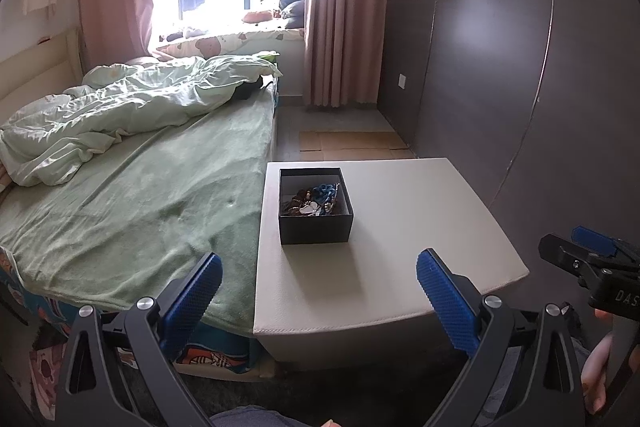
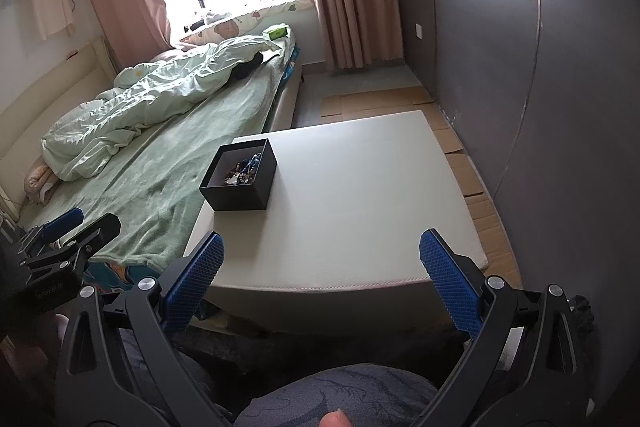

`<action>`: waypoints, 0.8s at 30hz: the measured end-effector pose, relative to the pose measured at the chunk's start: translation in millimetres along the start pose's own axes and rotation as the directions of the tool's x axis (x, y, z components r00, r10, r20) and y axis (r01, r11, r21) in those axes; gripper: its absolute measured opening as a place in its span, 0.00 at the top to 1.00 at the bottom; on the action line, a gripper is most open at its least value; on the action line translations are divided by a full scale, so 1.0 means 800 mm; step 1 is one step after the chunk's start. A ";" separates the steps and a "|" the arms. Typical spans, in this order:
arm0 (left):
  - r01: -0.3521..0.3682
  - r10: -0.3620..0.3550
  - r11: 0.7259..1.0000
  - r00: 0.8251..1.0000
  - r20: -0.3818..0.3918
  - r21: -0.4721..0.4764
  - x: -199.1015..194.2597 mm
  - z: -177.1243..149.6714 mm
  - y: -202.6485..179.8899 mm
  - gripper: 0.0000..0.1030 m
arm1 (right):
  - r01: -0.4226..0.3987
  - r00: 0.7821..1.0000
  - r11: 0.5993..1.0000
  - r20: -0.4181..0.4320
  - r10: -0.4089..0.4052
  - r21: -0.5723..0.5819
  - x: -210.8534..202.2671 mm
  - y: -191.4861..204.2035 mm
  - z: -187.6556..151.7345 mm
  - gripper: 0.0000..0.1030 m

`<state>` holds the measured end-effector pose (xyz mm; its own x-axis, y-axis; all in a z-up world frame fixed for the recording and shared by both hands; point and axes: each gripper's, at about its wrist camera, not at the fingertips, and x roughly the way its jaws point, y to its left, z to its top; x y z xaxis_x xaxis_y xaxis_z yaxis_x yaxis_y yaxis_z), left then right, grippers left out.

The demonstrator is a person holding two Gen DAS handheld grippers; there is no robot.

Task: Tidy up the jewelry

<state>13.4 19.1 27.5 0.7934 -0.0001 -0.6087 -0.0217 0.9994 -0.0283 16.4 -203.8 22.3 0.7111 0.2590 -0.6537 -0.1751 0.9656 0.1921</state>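
An open black box (image 1: pixel 316 207) stands on the white table (image 1: pixel 420 227), toward its left side. Inside lies a tangle of jewelry (image 1: pixel 314 201): brown beads, a blue piece, a silver piece. The box (image 2: pixel 240 177) and the jewelry (image 2: pixel 242 171) also show in the right wrist view, on the table (image 2: pixel 360 211). My left gripper (image 1: pixel 318 281) is open and empty, held at the table's near edge, short of the box. My right gripper (image 2: pixel 320 269) is open and empty at the near edge, to the right of the box.
A bed (image 1: pixel 140 195) with a green sheet and a crumpled duvet (image 1: pixel 132 107) adjoins the table's left side. A dark wardrobe (image 1: pixel 520 67) stands at the right. Flattened cardboard (image 2: pixel 460 155) lies on the floor between the table and the wardrobe. My lap (image 2: pixel 340 395) is below the grippers.
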 end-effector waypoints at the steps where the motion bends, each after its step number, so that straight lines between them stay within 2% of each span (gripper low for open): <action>1: 0.001 -0.001 1.000 1.000 0.000 0.002 0.000 0.000 0.000 0.08 | 0.002 1.000 1.000 0.000 -0.002 -0.002 0.000 0.000 0.000 0.05; 24: 0.003 -0.003 1.000 0.999 0.037 0.010 -0.011 -0.001 -0.010 0.08 | 0.001 1.000 1.000 0.003 -0.001 0.014 0.001 -0.003 0.000 0.05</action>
<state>6.6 11.4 32.4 0.8154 -0.0019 -0.5788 -0.0137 0.9997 -0.0225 17.2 -206.1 21.2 0.7133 0.2575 -0.6518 -0.1644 0.9656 0.2016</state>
